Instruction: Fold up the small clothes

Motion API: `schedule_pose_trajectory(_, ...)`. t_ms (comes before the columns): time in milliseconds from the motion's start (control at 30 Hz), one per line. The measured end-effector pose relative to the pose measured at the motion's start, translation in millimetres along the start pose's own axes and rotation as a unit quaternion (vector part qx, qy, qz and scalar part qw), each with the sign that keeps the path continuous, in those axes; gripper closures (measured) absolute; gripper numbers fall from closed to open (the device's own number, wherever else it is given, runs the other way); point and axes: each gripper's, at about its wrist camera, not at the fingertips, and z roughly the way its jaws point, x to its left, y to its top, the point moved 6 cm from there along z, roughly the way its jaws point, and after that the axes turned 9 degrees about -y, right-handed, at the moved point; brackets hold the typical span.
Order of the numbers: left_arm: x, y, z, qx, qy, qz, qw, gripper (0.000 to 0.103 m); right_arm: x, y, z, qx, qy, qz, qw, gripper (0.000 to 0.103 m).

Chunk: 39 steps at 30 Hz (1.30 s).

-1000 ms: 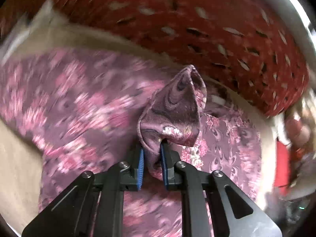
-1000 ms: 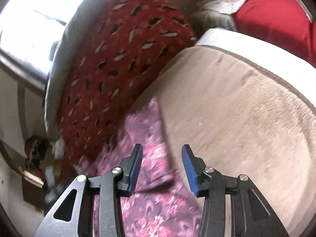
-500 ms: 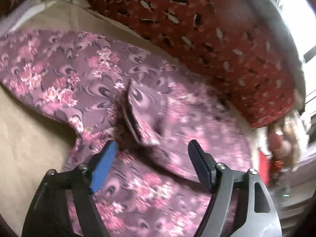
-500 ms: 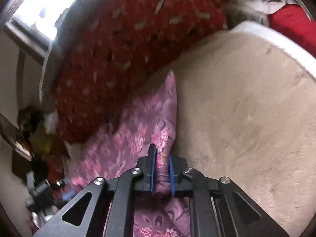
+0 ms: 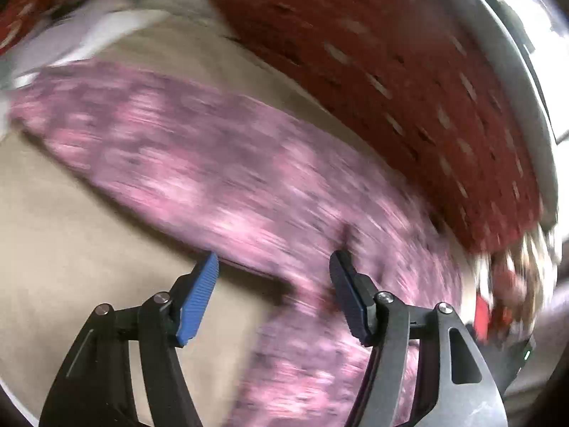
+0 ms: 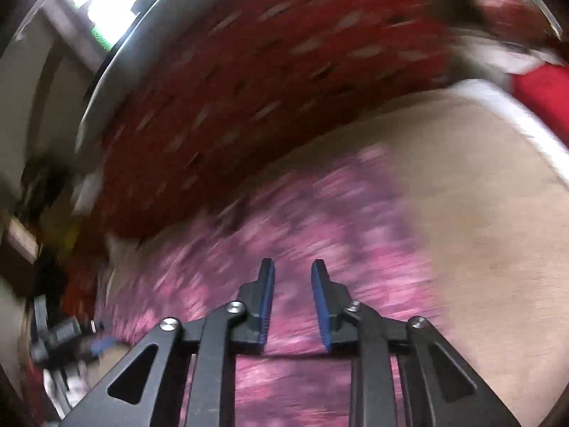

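Observation:
A purple and pink floral garment point(image 5: 227, 163) lies spread on a beige surface point(image 5: 71, 249), blurred by motion. My left gripper point(image 5: 274, 267) is wide open and empty, just above the garment's near edge. In the right wrist view the same garment point(image 6: 320, 220) lies under my right gripper point(image 6: 290, 270), whose jaws stand a little apart with nothing between them.
A red patterned cushion point(image 5: 409, 89) runs along the far side of the beige surface and also shows in the right wrist view point(image 6: 249, 71). White cloth point(image 5: 89, 35) lies at the far left. Red cloth point(image 6: 540, 92) lies at the far right. Clutter point(image 6: 53, 320) sits at the left.
My left gripper let go of the bunched fabric and opened wide, then swung away. My right gripper shut on the garment's edge half a second ago and has now opened a little.

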Motion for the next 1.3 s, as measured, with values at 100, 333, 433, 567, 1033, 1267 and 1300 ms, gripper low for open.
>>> schedule_pose_trajectory(100,78,35,-29,-0.028,0.027,-0.087,0.9955,0.039,49,-27,27,0.038,0.028,-0.042,0.998,0.078)
schedule_pose_trajectory(333,190,62,-44,-0.049,-0.001,-0.247,0.9678,0.039,143,-66,74,0.065,0.063,-0.093,0.992,0.078)
schedule_pose_trajectory(433,197,67,-31,-0.044,-0.023,-0.269,0.9617,0.032,169,-81,90,0.070,0.066,-0.123,0.988,0.078)
schedule_pose_trajectory(567,194,81,-29,-0.063,-0.032,-0.281,0.9570,0.042,183,-97,107,0.057,0.046,-0.153,0.985,0.078)
schedule_pose_trajectory(1033,52,81,-50,-0.063,-0.058,-0.120,0.9890,0.101,180,-85,87,0.060,0.016,-0.187,0.980,0.076)
schedule_pose_trajectory(1267,-54,51,-42,-0.037,-0.077,-0.034,0.9957,0.101,143,-58,53,0.027,-0.014,-0.198,0.980,0.076)
schedule_pose_trajectory(1300,-66,46,-39,-0.032,-0.079,-0.025,0.9961,0.101,137,-55,50,0.025,-0.022,-0.201,0.979,0.075)
